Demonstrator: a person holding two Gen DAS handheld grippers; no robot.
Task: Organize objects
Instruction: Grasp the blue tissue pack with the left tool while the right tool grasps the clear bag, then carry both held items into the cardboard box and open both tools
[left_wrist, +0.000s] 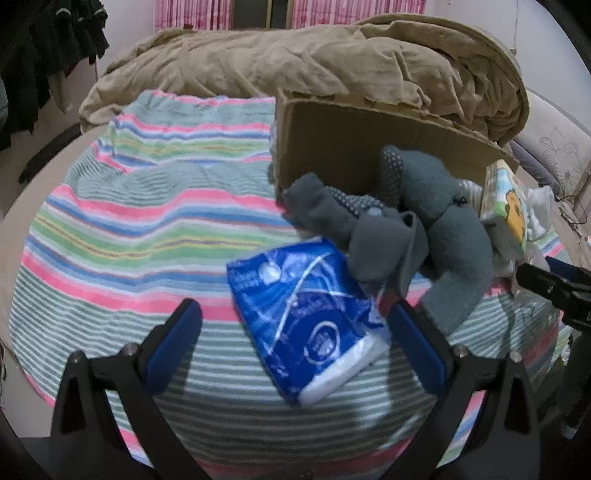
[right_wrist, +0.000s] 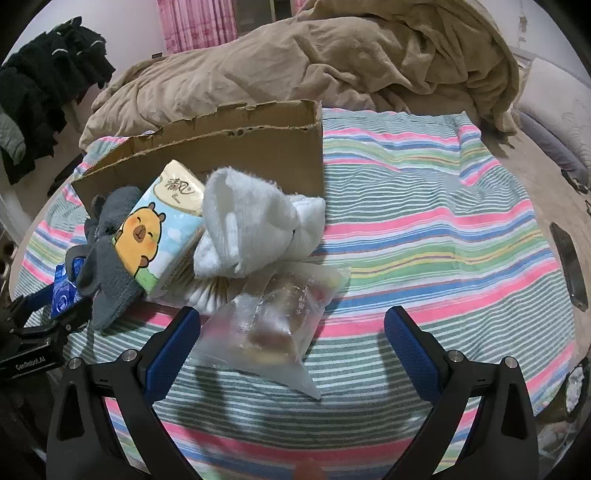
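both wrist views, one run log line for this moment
left gripper: open over blue pack | right gripper: open at clear bag | box: behind pile

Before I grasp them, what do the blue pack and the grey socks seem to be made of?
Blue pack: glossy plastic film, judging by its sheen and wrinkles, with white tissue showing at one end. Grey socks: soft fuzzy knit, matte, with small pale grip dots, probably rubbery.

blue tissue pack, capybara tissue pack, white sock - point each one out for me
blue tissue pack (left_wrist: 306, 321), left wrist view, middle of the wrapper
capybara tissue pack (right_wrist: 155, 236), right wrist view, on the printed capybara
white sock (right_wrist: 251, 225), right wrist view, middle of the bunched fabric
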